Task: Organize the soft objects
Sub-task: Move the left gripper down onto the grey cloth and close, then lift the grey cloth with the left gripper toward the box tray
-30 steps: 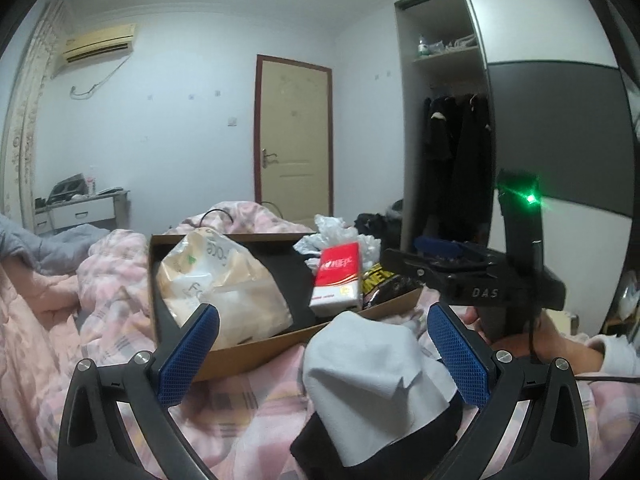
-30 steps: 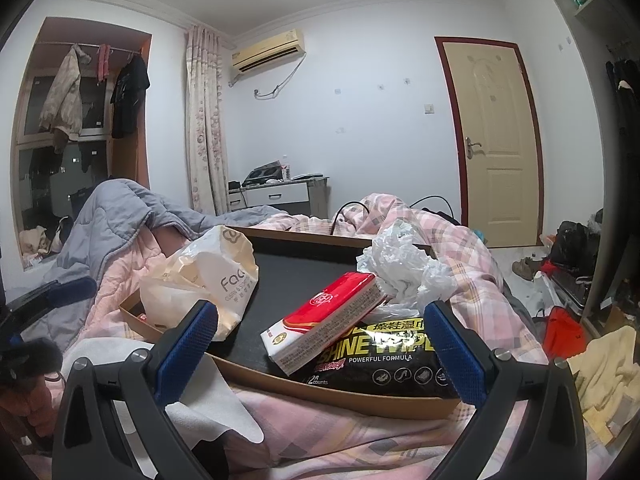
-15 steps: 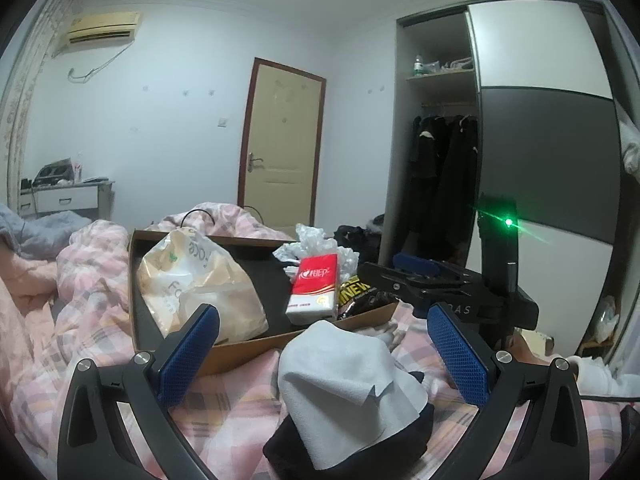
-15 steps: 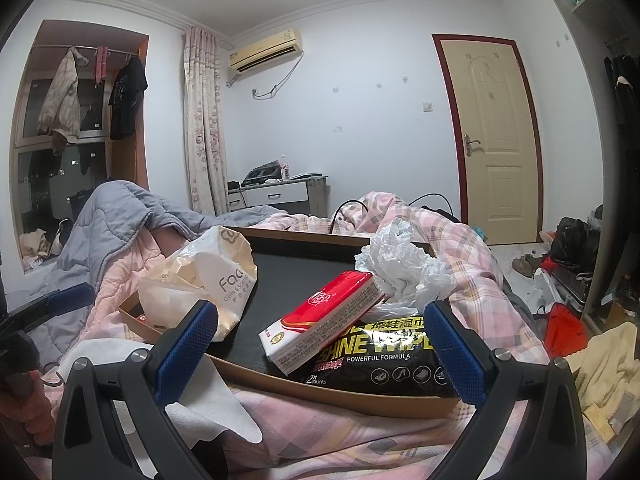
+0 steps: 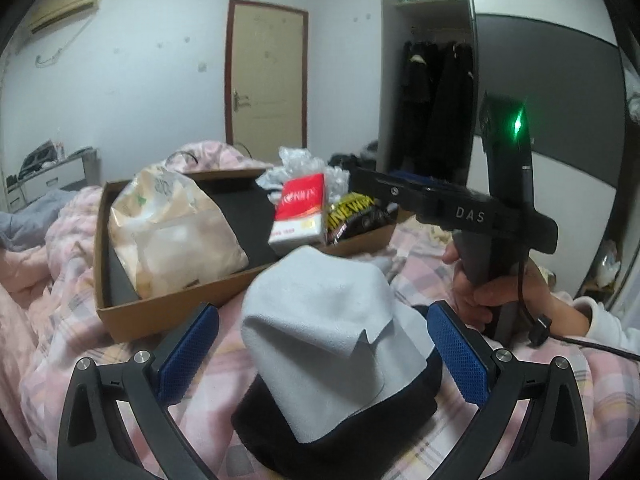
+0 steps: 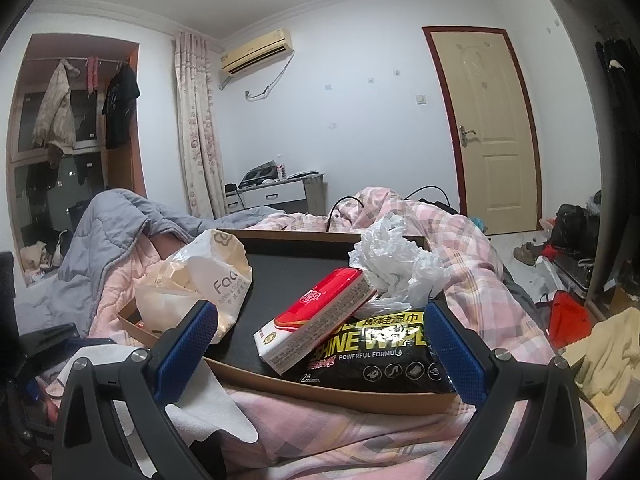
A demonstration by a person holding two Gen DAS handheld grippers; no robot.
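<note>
A pale grey cloth (image 5: 320, 320) drapes a black item (image 5: 344, 436) on the pink plaid bedspread (image 6: 472, 240). The brown cardboard tray (image 5: 168, 312) has a black floor and holds a cream bag (image 5: 172, 236), a red-and-white tissue pack (image 6: 316, 324), a black-and-yellow wipes pack (image 6: 384, 356) and a crumpled white plastic bag (image 6: 396, 260). The pads (image 5: 188, 354) are blue.

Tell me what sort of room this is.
A lived-in bedroom, most likely. A pink plaid quilt covers the bed, dark coats hang in an open wardrobe, and an air conditioner is mounted beside a curtain.
</note>
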